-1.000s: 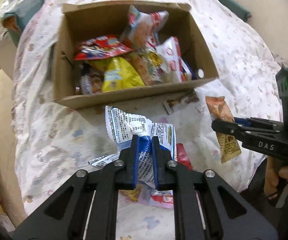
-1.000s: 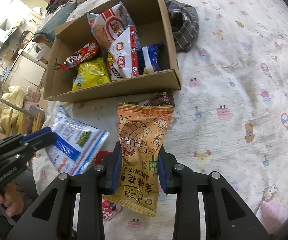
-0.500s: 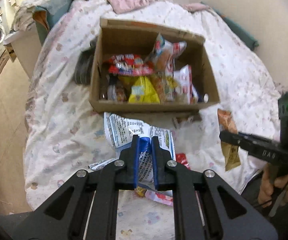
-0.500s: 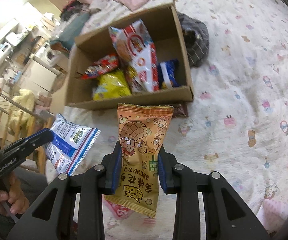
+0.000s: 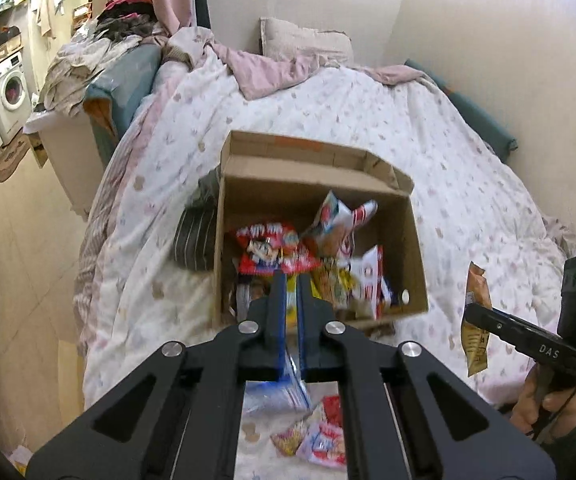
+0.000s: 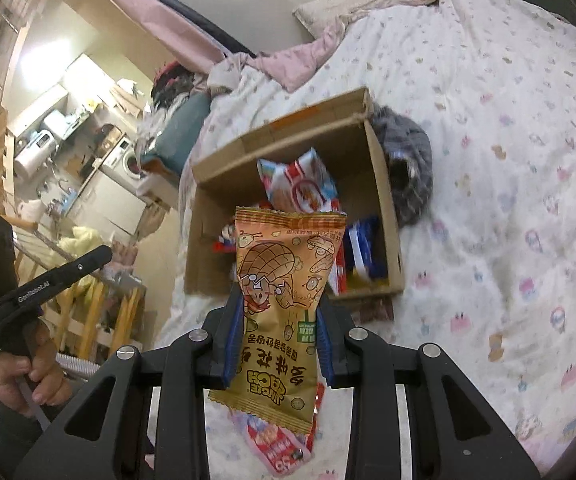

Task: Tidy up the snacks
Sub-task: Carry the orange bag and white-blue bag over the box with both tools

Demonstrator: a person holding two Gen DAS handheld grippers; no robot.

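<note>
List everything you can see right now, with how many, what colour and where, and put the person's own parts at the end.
cardboard box: one, brown, open, on the bed
snack packets in the box: several, red, yellow, white, blue
loose packets: a few, red and pink, on the quilt in front of the box
quilt: one, white with small prints, covering the bed
pillow: one, beige, at the head of the bed
striped cloth: one, grey, beside the box
washing machine: one, white, far left
peanut packet: one, orange, in the right gripper
blue and white packet: one, in the left gripper
hands: two, each holding a gripper handle
</note>
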